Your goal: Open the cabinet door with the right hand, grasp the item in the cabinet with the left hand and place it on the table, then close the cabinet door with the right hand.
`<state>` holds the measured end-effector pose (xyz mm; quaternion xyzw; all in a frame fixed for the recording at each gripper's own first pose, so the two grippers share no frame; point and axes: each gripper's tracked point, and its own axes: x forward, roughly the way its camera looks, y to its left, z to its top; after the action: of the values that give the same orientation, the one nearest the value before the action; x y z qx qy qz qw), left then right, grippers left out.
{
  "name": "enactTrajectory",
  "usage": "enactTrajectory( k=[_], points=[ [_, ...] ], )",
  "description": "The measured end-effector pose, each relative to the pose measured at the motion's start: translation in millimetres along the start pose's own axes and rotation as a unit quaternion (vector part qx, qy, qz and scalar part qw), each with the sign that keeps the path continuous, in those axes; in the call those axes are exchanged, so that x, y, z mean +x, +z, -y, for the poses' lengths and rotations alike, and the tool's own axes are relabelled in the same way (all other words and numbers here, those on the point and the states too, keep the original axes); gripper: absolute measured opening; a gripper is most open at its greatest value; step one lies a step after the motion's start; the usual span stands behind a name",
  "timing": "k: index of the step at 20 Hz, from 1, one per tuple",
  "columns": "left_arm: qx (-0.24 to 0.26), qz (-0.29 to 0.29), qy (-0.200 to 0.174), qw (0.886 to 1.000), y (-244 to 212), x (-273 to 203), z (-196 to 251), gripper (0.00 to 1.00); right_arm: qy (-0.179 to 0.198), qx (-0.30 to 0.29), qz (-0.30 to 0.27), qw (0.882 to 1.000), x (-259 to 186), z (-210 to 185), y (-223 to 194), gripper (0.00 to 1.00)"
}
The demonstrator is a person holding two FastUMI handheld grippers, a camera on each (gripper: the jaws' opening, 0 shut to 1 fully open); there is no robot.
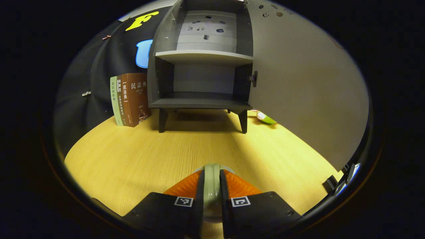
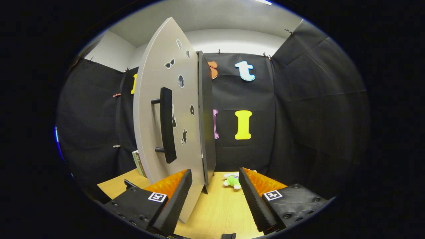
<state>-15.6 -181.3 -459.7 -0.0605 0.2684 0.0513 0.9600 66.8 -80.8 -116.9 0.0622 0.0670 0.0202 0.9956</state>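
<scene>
The pale green item [image 1: 212, 186] sits clamped between the left tool's [image 1: 212, 192] fingers, low over the near edge of the surface [image 1: 132, 156], not clearly resting on it. If the fingers part while it hangs above the wood, it could drop or roll. Both cabinet [image 1: 202, 76] shelves are bare, and the door [image 2: 166, 109] stands wide open. The right tool [image 2: 215, 186] is spread apart around the door's lower edge, beside the handle [image 2: 167, 124]; a careless push could swing the door into the plush toy [image 2: 232, 181] near the surface's far edge.
</scene>
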Motion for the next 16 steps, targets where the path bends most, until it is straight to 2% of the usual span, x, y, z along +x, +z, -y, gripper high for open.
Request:
enactTrajectory(
  k=[3,7,12,16],
  points=[
    [0.002,-0.005,0.005,1.000,-12.8,7.0,0.9,0.28,-0.001,0.007,-0.011,1.000,2.7,3.9,-7.6,0.90],
    [0.039,-0.008,0.015,0.999,-16.3,18.4,-5.5,0.28,-0.001,0.010,-0.019,1.000,5.2,7.6,-12.6,0.91],
    [0.037,-0.017,0.006,0.999,-15.9,19.3,-7.3,0.60,0.002,0.008,-0.020,1.000,8.2,5.9,-10.2,0.91],
    [0.041,0.004,0.003,0.999,11.8,8.8,-11.7,0.87,0.009,0.012,-0.016,1.000,7.3,0.1,-5.0,0.91]
  ],
)
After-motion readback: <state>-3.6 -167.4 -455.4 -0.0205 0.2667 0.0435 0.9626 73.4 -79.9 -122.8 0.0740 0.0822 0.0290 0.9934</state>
